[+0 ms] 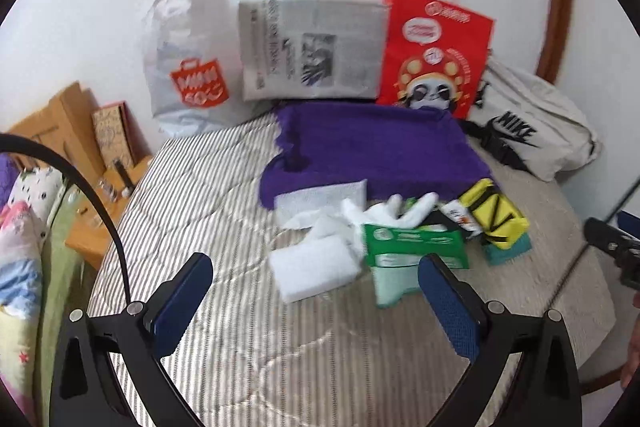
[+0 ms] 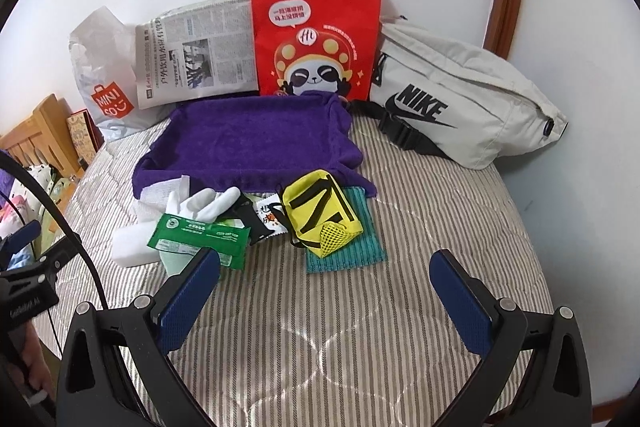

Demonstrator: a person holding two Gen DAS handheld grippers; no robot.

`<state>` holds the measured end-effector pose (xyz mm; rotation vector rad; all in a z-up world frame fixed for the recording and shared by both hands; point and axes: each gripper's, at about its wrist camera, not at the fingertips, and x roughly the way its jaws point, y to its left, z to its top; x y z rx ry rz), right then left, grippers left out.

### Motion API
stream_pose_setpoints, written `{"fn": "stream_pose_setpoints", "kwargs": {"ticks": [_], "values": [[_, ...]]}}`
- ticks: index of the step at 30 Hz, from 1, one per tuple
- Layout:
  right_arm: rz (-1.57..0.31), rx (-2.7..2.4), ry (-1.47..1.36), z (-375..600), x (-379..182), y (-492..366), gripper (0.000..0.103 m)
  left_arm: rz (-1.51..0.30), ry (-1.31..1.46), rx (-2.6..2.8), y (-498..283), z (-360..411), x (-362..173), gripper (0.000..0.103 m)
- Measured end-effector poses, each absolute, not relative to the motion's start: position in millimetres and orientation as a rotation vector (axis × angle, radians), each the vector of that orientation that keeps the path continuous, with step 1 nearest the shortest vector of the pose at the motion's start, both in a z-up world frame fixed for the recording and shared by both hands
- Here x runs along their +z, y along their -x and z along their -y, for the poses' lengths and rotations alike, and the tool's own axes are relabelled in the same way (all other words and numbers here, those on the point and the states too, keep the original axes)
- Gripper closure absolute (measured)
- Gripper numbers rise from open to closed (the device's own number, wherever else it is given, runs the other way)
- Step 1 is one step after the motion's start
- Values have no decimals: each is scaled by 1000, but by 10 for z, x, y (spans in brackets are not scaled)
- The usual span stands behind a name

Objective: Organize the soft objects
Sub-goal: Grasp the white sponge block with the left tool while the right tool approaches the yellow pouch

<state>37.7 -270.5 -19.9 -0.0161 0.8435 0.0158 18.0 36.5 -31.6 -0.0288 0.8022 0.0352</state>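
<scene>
Striped mattress (image 2: 420, 211) bare before both gaping tongs (image 2: 326, 291), clutter (image 2: 256, 223) beyond

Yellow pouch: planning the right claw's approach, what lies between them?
Only bare striped bedding between right claw and yellow pouch, and the teal cloth beneath it.

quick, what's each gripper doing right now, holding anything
Left gripper: open, fingers spread wide above the striped bedspread, holding nothing.
Right gripper: open, fingers apart, holding nothing, short of the yellow pouch.
</scene>
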Motion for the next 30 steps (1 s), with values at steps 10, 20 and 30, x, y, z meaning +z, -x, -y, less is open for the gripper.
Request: {"fn": "stream_pose_setpoints", "kwargs": {"ticks": [10, 20, 30], "values": [[-901, 28, 19, 2720, -468, -626, 0, -911, 41, 68, -529, -619, -873, 0], [-954, 28, 30, 2728, -708, -868, 0, -1015, 72, 78, -925, -476, -1256, 0], [-988, 36, 23, 2726, -828, -1031, 0, -1080, 3, 126, -1123, -290, -1508, 0]]}}
